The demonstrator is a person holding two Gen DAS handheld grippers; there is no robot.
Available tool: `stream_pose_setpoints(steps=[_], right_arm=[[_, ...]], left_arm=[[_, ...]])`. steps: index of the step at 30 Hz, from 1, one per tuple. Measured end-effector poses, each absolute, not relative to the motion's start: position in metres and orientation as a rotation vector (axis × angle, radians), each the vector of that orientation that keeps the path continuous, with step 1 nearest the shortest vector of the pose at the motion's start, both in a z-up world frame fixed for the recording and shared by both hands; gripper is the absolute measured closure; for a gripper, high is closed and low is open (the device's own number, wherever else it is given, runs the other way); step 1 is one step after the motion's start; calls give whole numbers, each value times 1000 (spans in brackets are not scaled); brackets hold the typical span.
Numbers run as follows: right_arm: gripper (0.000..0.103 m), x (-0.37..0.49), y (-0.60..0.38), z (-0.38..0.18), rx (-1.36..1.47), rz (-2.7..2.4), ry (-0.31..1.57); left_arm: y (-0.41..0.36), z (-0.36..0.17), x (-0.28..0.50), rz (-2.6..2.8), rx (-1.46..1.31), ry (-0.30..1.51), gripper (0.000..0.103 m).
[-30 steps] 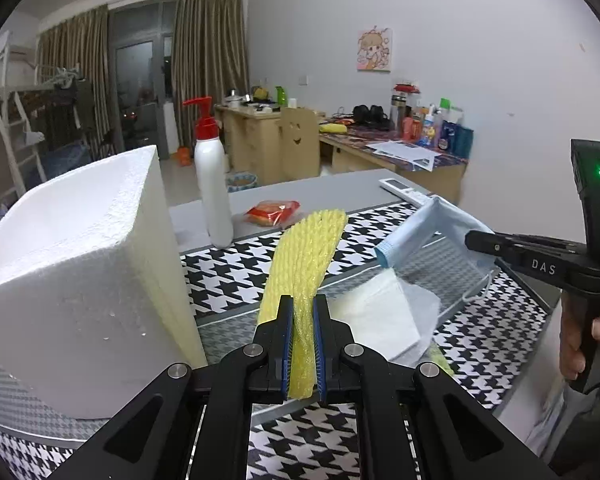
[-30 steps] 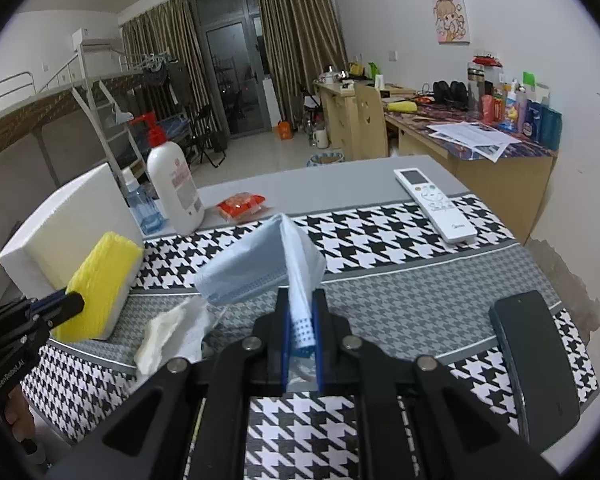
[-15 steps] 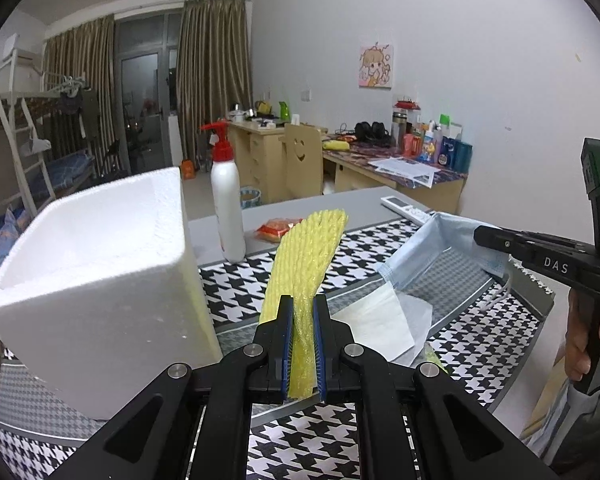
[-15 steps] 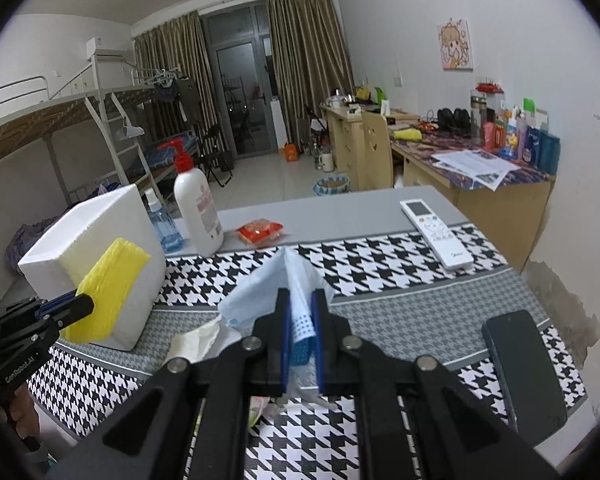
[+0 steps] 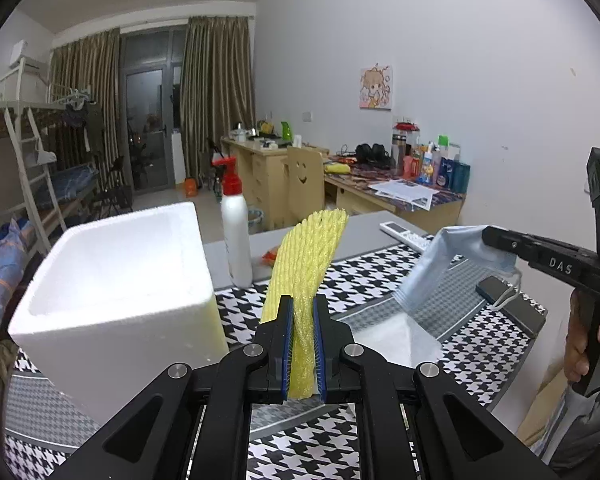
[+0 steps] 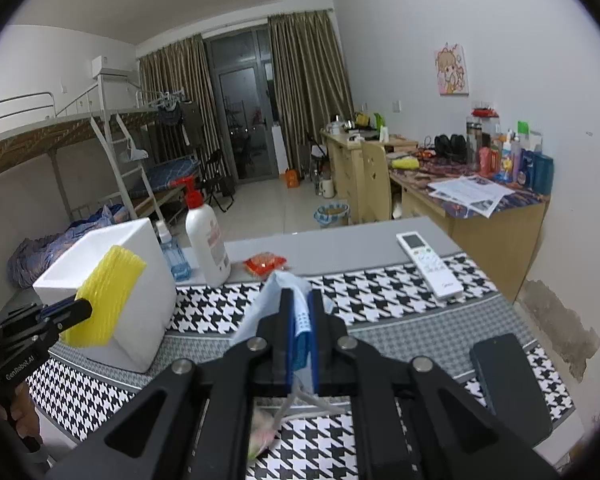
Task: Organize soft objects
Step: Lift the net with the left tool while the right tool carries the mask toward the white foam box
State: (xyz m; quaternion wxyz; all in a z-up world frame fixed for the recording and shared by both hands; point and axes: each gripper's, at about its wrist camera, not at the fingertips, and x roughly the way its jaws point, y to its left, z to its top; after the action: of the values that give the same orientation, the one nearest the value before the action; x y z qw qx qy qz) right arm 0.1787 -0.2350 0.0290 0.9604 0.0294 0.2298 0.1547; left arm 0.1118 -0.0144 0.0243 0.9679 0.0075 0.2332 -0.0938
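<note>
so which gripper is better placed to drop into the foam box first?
Left, probably. The left gripper holds the yellow foam net right beside the white foam box, near its open top. The right gripper, shut on the blue face mask, hangs farther from the box.

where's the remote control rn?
The remote control lies flat on the table's far right side in the right wrist view, straddling grey surface and houndstooth cloth, beyond the black phone.
</note>
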Motion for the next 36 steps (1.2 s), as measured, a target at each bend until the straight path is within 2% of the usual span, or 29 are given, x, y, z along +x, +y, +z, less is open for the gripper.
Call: stream_pose_setpoints(steps=[23, 36], right_arm=[[94, 175, -217, 81, 15, 328, 330], [94, 178, -197, 86, 14, 415, 315]], left_arm=[[5, 42, 101, -145, 12, 410, 93], [21, 61, 98, -88, 13, 375, 93]])
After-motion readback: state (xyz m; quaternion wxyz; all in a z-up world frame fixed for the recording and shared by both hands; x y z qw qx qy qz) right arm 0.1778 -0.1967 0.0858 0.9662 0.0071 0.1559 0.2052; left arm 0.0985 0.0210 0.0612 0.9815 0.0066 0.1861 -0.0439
